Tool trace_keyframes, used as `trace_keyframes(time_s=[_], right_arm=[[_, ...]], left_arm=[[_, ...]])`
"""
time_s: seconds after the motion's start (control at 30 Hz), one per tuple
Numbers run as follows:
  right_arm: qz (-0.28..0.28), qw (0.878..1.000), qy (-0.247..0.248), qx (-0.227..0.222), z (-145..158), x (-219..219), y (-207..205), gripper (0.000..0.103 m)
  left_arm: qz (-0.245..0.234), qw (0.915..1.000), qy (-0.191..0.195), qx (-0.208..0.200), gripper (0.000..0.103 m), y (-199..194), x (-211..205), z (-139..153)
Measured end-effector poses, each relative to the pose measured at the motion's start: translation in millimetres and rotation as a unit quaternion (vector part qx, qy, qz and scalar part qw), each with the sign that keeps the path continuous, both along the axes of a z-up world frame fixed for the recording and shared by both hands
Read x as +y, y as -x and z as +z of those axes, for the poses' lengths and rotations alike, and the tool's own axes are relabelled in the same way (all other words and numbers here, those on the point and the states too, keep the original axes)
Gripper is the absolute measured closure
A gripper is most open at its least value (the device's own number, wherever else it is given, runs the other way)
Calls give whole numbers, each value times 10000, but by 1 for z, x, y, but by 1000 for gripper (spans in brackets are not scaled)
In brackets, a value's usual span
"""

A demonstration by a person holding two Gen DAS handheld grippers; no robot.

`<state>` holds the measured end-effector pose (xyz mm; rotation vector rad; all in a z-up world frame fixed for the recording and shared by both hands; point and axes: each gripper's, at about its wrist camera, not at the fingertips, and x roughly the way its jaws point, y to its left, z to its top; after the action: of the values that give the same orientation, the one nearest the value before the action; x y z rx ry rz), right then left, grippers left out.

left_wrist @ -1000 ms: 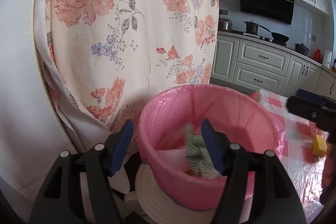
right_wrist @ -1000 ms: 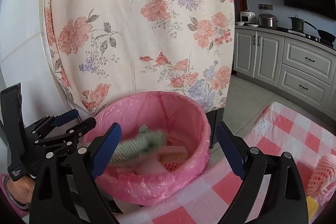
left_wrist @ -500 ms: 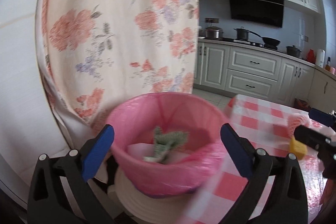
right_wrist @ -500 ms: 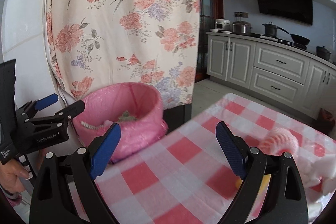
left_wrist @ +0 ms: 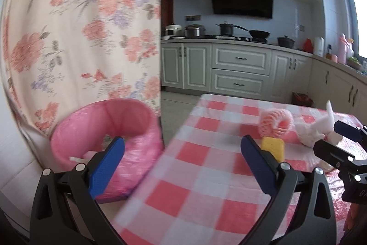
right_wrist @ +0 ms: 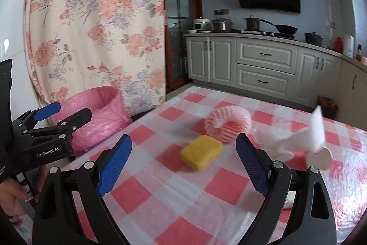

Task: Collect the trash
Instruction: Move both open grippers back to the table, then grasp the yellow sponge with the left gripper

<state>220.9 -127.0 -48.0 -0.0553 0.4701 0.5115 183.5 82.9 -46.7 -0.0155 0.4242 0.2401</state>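
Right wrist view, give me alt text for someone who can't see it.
An open gripper hovers over a checked tablecloth, facing a yellow sponge, pink foam net and crumpled white paper. A pink-lined bin sits left.

Checked tablecloth table (right_wrist: 183,187): yellow sponge (right_wrist: 201,152), pink foam net (right_wrist: 227,124), white scraps (right_wrist: 298,141).

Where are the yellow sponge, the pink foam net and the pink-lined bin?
yellow sponge (right_wrist: 201,151), right wrist view, middle of its top face.
pink foam net (right_wrist: 229,124), right wrist view, front of the mesh ring.
pink-lined bin (left_wrist: 135,146), left wrist view, outer wall of the liner.
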Motion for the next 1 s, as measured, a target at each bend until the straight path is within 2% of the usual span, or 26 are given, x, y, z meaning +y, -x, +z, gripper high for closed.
trace_keyframes(time_s=[0.33, 0.53, 0.7, 1.0], right_arm=[[-814, 9966, 116, 59, -11, -71, 3, 17], [-1277, 9911, 226, 293, -25, -109, -5, 17], [-1516, 9865, 279, 547, -37, -127, -17, 17], [-1663, 9796, 315, 1082, -54, -132, -49, 17]], left_arm=[[-608, 9978, 17, 260, 5, -31, -65, -15], [-848, 9958, 69, 345, 5, -49, -94, -24], [-959, 9935, -119, 608, 5, -74, -115, -39], [-881, 9895, -66, 1144, 8, -122, -117, -57]])
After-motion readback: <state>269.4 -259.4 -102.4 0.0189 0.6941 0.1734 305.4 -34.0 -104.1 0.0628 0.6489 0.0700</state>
